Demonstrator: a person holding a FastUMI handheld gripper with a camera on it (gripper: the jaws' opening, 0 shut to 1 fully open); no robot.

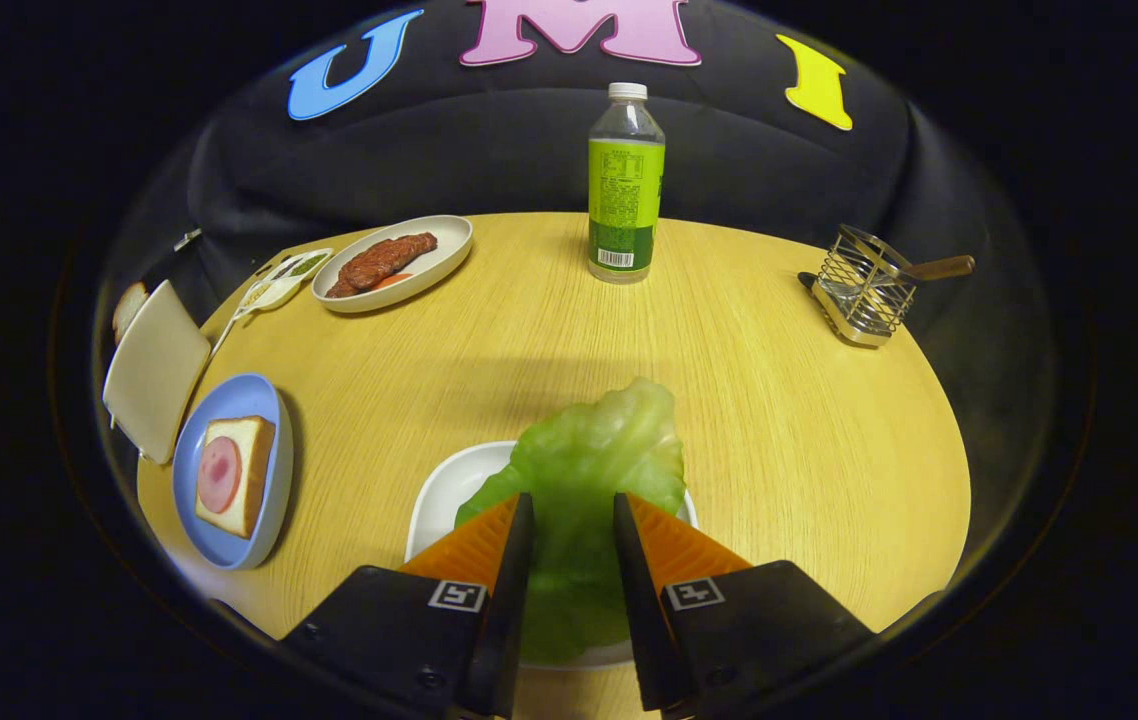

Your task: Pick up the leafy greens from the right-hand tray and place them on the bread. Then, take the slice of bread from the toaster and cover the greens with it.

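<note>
Greens [594, 455] lie over a white tray [441, 495] on the counter [749, 400], and the hand-held gripper [574, 520] has both fingers [474, 545] pressed on the leaf from either side. Well left of the tray, a blue plate [229, 545] holds bread [247, 475] topped with ham [219, 473]; the toaster [154, 370] stands just beyond that plate. Far past the tray stands a bottle [625, 185].

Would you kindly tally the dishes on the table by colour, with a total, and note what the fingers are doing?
White dishes: 3, the tray under the leafy greens, the oval plate with meat, the small dish.
Blue dishes: 1, the plate with bread.
Total: 4.
The gripper's fingers flank the greens; contact unclear.
</note>
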